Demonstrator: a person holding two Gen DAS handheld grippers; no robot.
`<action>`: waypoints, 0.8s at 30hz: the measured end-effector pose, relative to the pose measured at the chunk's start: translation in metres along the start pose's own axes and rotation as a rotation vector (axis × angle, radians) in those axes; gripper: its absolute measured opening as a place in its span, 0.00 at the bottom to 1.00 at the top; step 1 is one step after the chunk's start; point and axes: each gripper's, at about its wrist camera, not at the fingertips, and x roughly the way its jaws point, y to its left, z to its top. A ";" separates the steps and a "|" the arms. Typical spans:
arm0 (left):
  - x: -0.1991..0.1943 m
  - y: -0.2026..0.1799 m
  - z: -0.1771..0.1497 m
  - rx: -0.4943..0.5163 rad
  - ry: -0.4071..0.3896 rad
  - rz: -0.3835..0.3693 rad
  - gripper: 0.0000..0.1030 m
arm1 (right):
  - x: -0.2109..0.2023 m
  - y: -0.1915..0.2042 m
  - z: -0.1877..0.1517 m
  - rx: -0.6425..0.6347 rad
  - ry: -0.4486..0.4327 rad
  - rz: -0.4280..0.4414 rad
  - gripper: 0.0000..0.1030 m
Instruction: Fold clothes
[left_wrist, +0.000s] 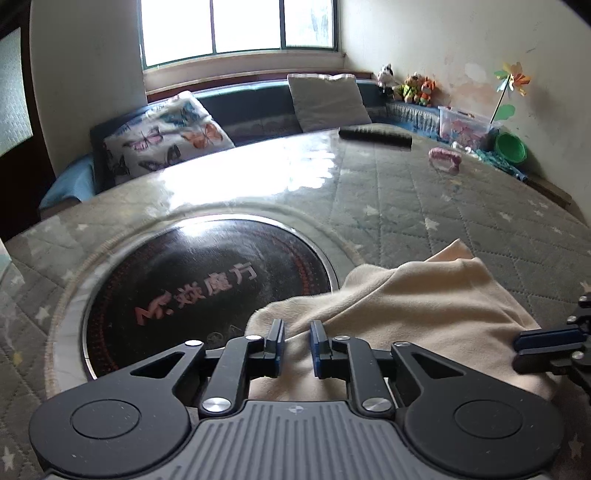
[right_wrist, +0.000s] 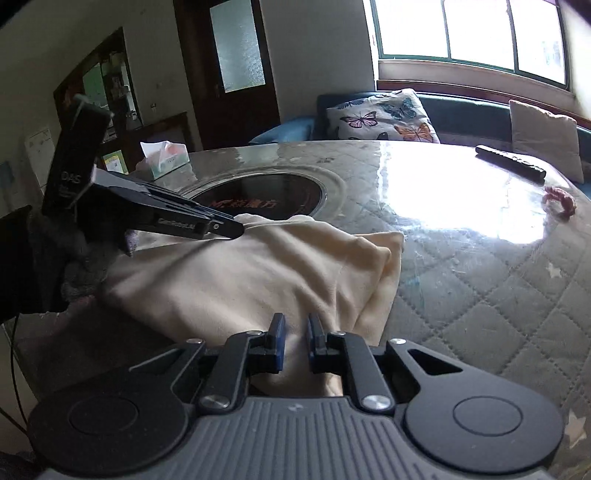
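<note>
A cream garment (left_wrist: 413, 306) lies bunched on the round quilted table, partly over the black cooktop disc (left_wrist: 192, 284). My left gripper (left_wrist: 297, 336) sits at its near left edge, fingers narrowly apart with cream cloth between them. In the right wrist view the garment (right_wrist: 258, 273) lies folded over, and my right gripper (right_wrist: 295, 328) is at its near edge with cloth between its narrowly parted fingers. The left gripper (right_wrist: 236, 229) shows there on the garment's left side. The right gripper's fingers (left_wrist: 546, 343) show at the right edge of the left wrist view.
A black remote (left_wrist: 375, 134) and a pink hair tie (left_wrist: 445, 158) lie at the table's far side. A tissue box (right_wrist: 166, 157) stands at the far left edge. Pillows (left_wrist: 166, 136), toys and a green bowl (left_wrist: 511, 147) line the window bench behind.
</note>
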 end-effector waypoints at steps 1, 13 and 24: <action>-0.007 0.000 -0.002 0.005 -0.016 0.000 0.19 | 0.001 0.003 0.000 -0.015 -0.001 -0.008 0.10; -0.091 -0.006 -0.066 0.059 -0.084 -0.047 0.19 | 0.002 0.003 -0.002 -0.021 -0.012 -0.010 0.12; -0.101 0.017 -0.082 -0.002 -0.071 -0.038 0.20 | 0.002 0.006 -0.001 -0.037 -0.005 -0.022 0.12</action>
